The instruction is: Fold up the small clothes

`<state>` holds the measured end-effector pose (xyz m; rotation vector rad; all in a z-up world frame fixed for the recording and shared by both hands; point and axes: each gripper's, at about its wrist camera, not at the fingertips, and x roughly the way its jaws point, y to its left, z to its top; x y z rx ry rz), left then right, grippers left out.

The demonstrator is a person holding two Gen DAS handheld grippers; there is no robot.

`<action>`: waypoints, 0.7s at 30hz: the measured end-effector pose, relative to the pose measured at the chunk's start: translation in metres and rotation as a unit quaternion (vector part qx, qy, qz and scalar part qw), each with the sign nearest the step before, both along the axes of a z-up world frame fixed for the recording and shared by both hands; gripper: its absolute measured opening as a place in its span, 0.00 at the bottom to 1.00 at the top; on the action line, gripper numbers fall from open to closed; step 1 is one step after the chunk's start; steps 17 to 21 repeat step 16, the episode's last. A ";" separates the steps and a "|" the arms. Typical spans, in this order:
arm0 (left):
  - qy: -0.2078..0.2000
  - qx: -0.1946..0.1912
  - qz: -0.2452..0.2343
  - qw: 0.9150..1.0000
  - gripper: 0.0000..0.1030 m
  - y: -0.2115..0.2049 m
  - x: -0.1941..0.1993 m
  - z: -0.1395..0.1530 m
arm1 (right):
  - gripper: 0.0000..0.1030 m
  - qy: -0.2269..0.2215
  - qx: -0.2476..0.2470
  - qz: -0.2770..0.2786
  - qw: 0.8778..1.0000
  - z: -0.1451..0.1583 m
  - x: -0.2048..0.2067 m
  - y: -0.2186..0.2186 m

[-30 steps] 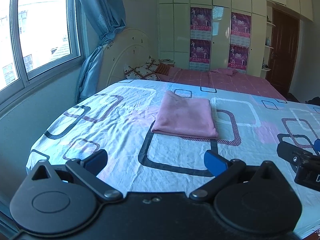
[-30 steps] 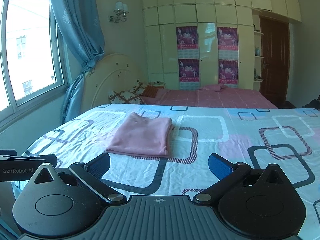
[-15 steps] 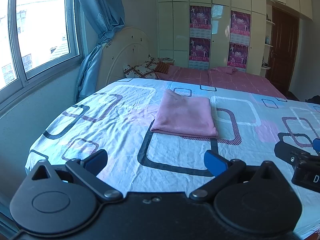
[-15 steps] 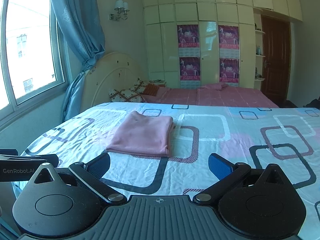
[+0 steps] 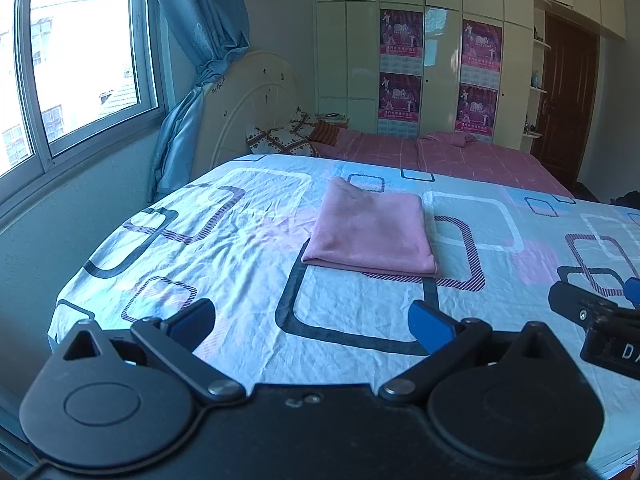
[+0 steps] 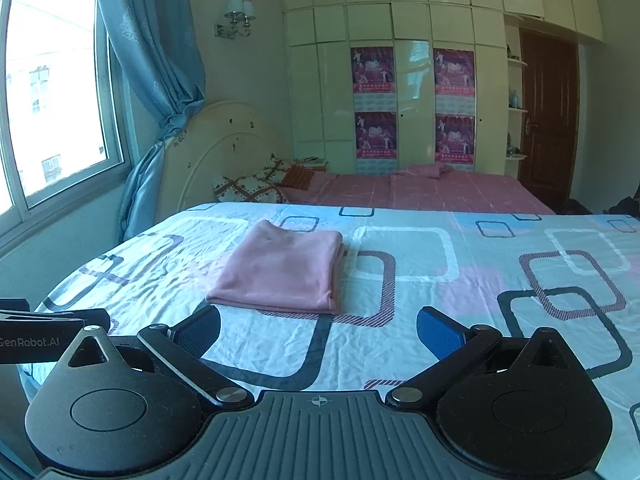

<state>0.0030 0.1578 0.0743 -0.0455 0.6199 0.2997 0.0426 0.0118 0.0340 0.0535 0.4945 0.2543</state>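
A pink garment (image 5: pixel 372 232) lies folded into a neat rectangle on the patterned bed sheet (image 5: pixel 240 248). It also shows in the right wrist view (image 6: pixel 282 268). My left gripper (image 5: pixel 312 322) is open and empty, held back above the near part of the bed, well short of the garment. My right gripper (image 6: pixel 318 330) is open and empty too, just short of the garment's near edge. The right gripper's body shows at the right edge of the left wrist view (image 5: pixel 600 316).
A window (image 5: pixel 80 64) and blue curtain (image 5: pixel 192 80) are on the left. A second bed with pink cover (image 5: pixel 440 152), pillows (image 5: pixel 280 140) and a headboard stands behind. A wardrobe with posters (image 5: pixel 440 72) and a brown door (image 5: pixel 568 100) are at the back.
Both views have shifted slightly, as both grippers drifted a little. The garment has not moved and both grippers stay open.
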 end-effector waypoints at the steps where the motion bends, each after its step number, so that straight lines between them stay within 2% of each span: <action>1: 0.001 0.000 0.000 1.000 0.99 0.000 0.000 0.000 | 1.00 0.001 0.003 -0.001 1.000 0.000 0.000 -0.002; 8: 0.009 -0.012 -0.007 1.000 0.99 0.005 0.010 -0.009 | 1.00 0.007 0.001 0.001 1.000 -0.003 0.009 0.001; 11: -0.001 -0.006 -0.015 1.000 0.97 0.009 0.018 -0.014 | 1.00 0.015 0.000 -0.003 1.000 -0.008 0.016 0.001; 14: 0.005 0.003 -0.014 1.000 0.96 0.011 0.035 -0.020 | 1.00 0.025 0.001 -0.011 1.000 -0.015 0.026 -0.001; 16: 0.012 -0.007 -0.021 1.000 0.99 0.017 0.049 -0.028 | 1.00 0.036 0.001 -0.018 0.999 -0.021 0.035 -0.003; 21: 0.012 -0.007 -0.021 1.000 0.99 0.017 0.049 -0.028 | 1.00 0.036 0.001 -0.018 0.999 -0.021 0.035 -0.003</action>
